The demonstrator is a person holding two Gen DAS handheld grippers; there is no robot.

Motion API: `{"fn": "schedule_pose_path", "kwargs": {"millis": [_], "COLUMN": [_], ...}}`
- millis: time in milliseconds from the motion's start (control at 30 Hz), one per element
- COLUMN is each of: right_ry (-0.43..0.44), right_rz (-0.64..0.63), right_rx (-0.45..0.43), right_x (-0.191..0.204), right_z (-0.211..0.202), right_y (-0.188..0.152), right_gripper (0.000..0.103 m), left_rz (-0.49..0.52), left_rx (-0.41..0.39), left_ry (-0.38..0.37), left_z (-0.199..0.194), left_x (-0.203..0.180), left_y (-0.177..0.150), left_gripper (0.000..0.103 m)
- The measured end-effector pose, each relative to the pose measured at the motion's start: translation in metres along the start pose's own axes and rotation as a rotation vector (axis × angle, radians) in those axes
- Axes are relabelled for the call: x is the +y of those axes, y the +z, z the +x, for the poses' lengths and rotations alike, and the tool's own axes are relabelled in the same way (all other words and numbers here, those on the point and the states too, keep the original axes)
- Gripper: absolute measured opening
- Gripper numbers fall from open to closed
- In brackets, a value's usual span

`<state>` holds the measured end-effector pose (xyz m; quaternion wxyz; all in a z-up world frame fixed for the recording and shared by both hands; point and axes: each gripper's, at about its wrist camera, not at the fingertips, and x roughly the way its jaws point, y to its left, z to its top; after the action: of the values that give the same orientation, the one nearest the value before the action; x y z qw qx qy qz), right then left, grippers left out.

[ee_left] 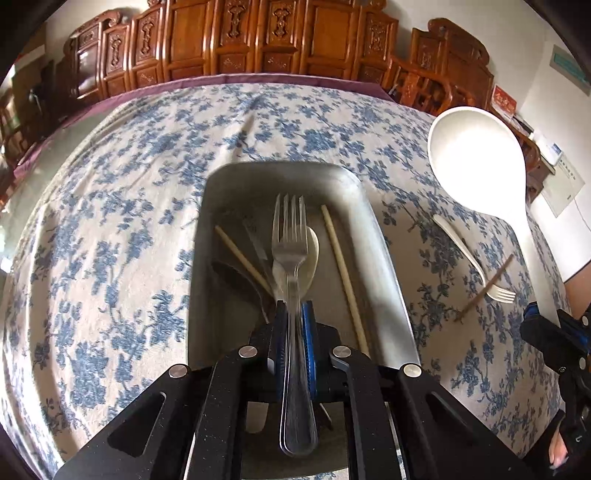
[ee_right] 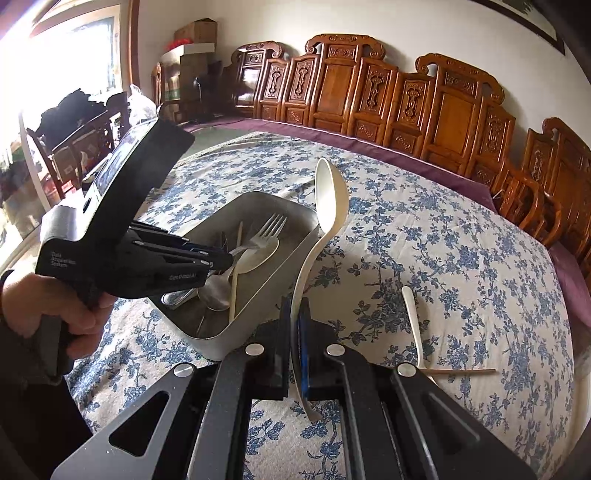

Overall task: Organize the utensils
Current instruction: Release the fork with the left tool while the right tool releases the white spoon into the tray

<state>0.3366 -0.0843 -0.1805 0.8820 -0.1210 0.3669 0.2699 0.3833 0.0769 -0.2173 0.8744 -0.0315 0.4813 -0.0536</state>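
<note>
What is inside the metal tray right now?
Inside the metal tray: two pale chopsticks, a cream spoon, a metal spoon. The left tool holds a fork above, hiding whatever lies beneath.

- Floral blue-and-white tablecloth [ee_right: 443,258] spread over a table, purple cloth [ee_right: 388,147] edging the far side.
- Row of carved wooden chairs [ee_right: 369,99] lined against a pale wall [ee_right: 406,26] beyond.
- Bright window [ee_right: 55,55] at far left, daylight flooding in.
- Stacked cardboard boxes [ee_right: 192,48] in the far corner.
- Papers and notices [ee_left: 565,177] pinned to the right-hand wall.
</note>
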Motion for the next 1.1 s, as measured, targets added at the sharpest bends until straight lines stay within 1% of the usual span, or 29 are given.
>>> {"fn": "schedule_pose_path", "kwargs": {"millis": [67,167,267,333,367,500,633,800,967,1100], "right_ry": [0.007,0.017,0.036,0.046,0.049,0.061,0.075,0.111,0.12,0.129], "right_rz": [0.014,0.032,0.063,0.076,0.08,0.084,0.086,0.138,0.166,0.175], "right_rx": [0.003,0.008,0.021,0.029,0.034,0.048,0.061,0.093,0.135,0.154], "right_x": [0.0,0.002,0.004,0.006,0.008,0.019,0.029,0.034,0.038,0.04], "right_z": [0.002,0.006,0.012,0.016,0.018,0.028,0.041,0.068,0.092,0.105], "right_y": [0.002,0.005,0.009,0.012,0.013,0.018,0.024,0.034,0.033,0.033], "right_gripper": [0.005,0.005,0.005,0.005,0.005,0.005,0.005,0.005,0.005,0.005], "left_rz": [0.011,-0.003,-0.021,-0.028,-0.032,-0.015,-0.021,-0.04,-0.059,-0.06], "left_rx": [-0.03,-0.057,-0.081,-0.101,-0.114,-0.143,-0.165,-0.171,-0.168,-0.164], "left_ry": [0.011,0.013,0.024,0.031,0.032,0.031,0.037,0.038,0.04,0.043], "left_z": [-0.008,-0.018,-0.03,-0.038,-0.044,-0.058,-0.067,-0.071,-0.072,-0.071], "left_x": [0.0,0.004,0.012,0.016,0.019,0.022,0.031,0.044,0.053,0.054], "left_y": [0.002,0.005,0.007,0.008,0.009,0.01,0.013,0.015,0.016,0.015], "left_gripper": [0.009,0.023,0.024,0.028,0.032,0.032,0.033,0.037,0.037,0.037]}}
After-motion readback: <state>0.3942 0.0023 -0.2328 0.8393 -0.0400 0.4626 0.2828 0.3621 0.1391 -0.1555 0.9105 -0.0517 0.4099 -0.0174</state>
